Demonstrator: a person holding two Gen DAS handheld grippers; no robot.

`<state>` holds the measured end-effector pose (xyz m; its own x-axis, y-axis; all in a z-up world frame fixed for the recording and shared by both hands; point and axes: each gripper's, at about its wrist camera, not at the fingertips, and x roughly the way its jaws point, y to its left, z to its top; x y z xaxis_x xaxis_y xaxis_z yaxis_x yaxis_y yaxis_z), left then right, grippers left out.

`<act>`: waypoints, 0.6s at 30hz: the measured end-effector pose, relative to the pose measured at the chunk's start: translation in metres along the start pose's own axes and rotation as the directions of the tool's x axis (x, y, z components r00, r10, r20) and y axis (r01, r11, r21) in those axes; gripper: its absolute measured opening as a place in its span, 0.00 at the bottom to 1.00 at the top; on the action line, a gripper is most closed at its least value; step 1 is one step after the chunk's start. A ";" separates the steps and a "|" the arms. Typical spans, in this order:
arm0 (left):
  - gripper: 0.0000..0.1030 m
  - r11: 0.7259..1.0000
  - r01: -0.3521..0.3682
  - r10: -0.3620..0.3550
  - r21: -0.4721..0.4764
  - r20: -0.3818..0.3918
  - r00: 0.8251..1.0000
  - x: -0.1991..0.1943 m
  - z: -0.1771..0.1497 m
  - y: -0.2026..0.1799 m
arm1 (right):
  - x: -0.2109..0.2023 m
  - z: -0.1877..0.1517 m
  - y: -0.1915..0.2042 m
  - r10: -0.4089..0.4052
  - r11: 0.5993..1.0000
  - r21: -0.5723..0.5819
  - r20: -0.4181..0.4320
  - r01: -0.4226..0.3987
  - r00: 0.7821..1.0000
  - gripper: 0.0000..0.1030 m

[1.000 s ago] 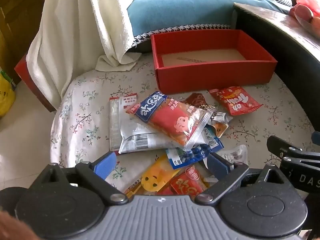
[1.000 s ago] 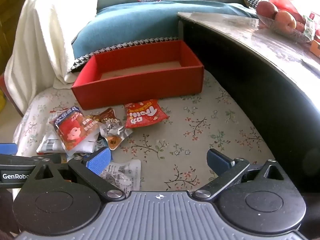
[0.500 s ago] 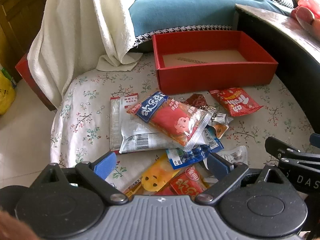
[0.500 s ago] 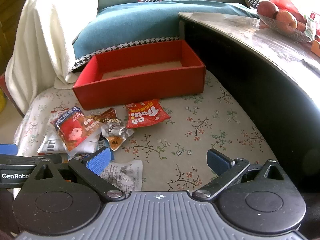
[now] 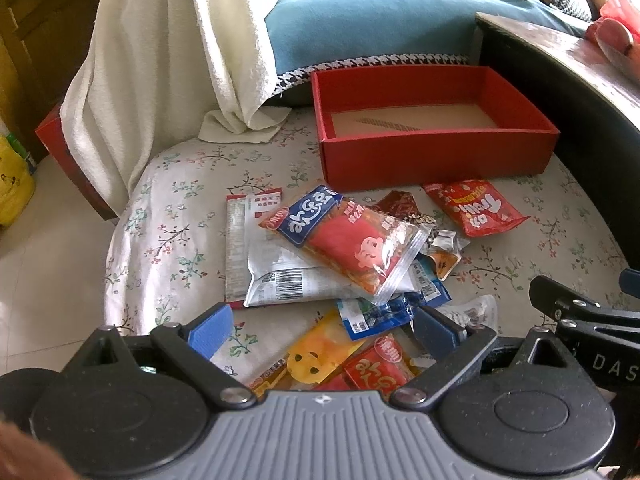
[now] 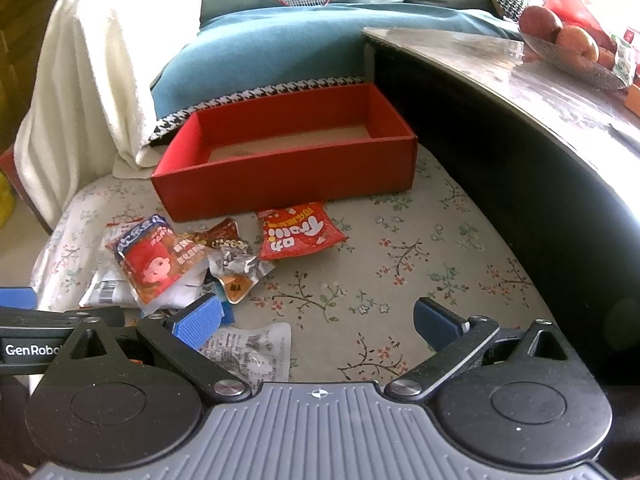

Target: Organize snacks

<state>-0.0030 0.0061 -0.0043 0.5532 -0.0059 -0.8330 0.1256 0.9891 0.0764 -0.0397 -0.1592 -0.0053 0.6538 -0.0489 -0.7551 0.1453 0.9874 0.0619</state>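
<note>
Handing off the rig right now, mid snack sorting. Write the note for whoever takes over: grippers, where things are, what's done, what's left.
Left gripper: jaws open, empty, low over the near end of the snack pile.
Right gripper: jaws open, empty, over the floral cloth beside the pile.
Red box: at the far side of the cloth, nothing visible inside.
Snacks: all outside the box. Red-and-blue pack tops the pile; red packet lies alone just before the box.
Done: nothing boxed.
Left: likely move every packet into the box.
</note>
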 end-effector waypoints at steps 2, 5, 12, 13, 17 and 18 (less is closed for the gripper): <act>0.90 1.000 -0.001 0.001 -0.002 0.000 1.000 0.000 0.000 0.000 | 0.000 0.000 0.000 0.000 1.000 -0.001 0.000 0.000 1.000 1.00; 0.89 1.000 -0.001 0.001 -0.003 -0.001 1.000 0.000 0.000 0.000 | 0.001 0.000 0.001 0.000 1.000 0.000 -0.001 0.000 1.000 1.00; 0.89 1.000 -0.001 0.001 -0.003 0.004 1.000 0.000 -0.001 0.002 | 0.001 0.000 0.002 0.002 1.000 0.000 -0.001 -0.002 1.000 1.00; 0.89 1.000 -0.002 0.002 -0.003 0.004 1.000 0.000 -0.001 0.002 | 0.000 0.000 0.002 0.001 1.000 0.000 -0.002 -0.001 1.000 1.00; 0.89 1.000 -0.003 0.003 -0.003 0.001 1.000 0.000 -0.001 0.001 | 0.001 0.000 0.002 0.002 1.000 0.000 -0.008 -0.002 1.000 1.00; 0.89 1.000 -0.003 0.003 -0.002 0.000 1.000 0.000 -0.002 0.001 | 0.001 0.000 0.002 0.002 1.000 0.000 -0.009 -0.002 1.000 1.00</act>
<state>-0.0044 0.0078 -0.0052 0.5533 -0.0030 -0.8330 0.1220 0.9895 0.0775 -0.0390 -0.1575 -0.0058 0.6470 -0.0459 -0.7611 0.1444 0.9875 0.0632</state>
